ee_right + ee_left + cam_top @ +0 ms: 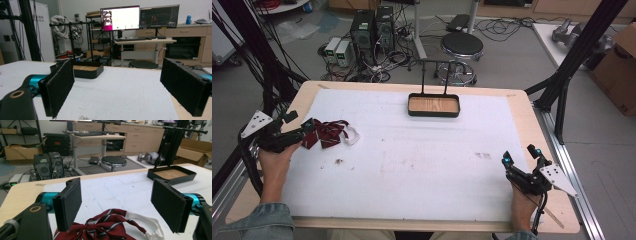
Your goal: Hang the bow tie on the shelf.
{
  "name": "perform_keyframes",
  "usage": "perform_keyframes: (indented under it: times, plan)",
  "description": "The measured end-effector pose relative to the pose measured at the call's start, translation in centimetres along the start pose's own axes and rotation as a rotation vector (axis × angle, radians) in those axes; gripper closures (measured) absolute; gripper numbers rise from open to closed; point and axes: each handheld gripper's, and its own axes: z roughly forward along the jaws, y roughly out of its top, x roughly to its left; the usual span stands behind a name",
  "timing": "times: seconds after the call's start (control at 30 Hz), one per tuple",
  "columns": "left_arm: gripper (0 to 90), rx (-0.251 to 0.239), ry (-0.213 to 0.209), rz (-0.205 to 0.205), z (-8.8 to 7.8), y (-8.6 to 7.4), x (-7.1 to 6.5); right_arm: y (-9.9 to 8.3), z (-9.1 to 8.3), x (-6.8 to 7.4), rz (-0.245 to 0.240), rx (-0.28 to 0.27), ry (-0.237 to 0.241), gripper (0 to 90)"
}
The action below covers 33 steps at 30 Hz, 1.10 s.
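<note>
A dark red striped bow tie (326, 133) with a white strap (352, 135) lies at the left of the white mat. My left gripper (299, 131) stands open right beside it, jaws wide apart. In the left gripper view the bow tie (105, 226) lies low between the pads (68, 201) without either touching it, its strap (147, 223) trailing right. My right gripper (521, 156) rests open near the mat's front right corner with nothing between its jaws. In the right gripper view its pads (58, 86) frame bare mat.
A black tray with a wooden floor (433, 105) and an upright rack stands at the mat's far middle, also seen as tray (171, 173) and tray (86, 70). Small dark crumbs (339, 161) lie on the mat. A stool (461, 47) and computers stand beyond the table.
</note>
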Motion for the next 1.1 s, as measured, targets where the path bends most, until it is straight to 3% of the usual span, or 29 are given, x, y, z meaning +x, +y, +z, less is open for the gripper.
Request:
perform_keyframes:
  times: [0.2,0.43,0.67,0.77,1.1]
  plan:
    - [26.8,-0.001,-0.012,0.026,0.2,-0.2,0.4,0.0,0.0,0.0,-0.003,0.007,0.003,11.2]
    - [26.9,-0.006,-0.014,0.025,0.1,-0.4,1.1,0.0,0.0,0.0,-0.007,0.007,0.005,11.2]
    - [28.6,0.02,-0.019,0.062,0.6,-0.8,1.8,0.0,0.0,0.1,-0.007,0.011,0.004,11.2]
    - [28.6,0.029,-0.028,0.03,1.0,-1.1,2.2,0.0,0.0,0.0,-0.012,0.011,0.003,11.2]
    - [29.3,0.129,0.0,0.041,3.3,-2.5,2.3,-0.1,0.0,0.1,-0.01,0.016,-0.001,11.2]
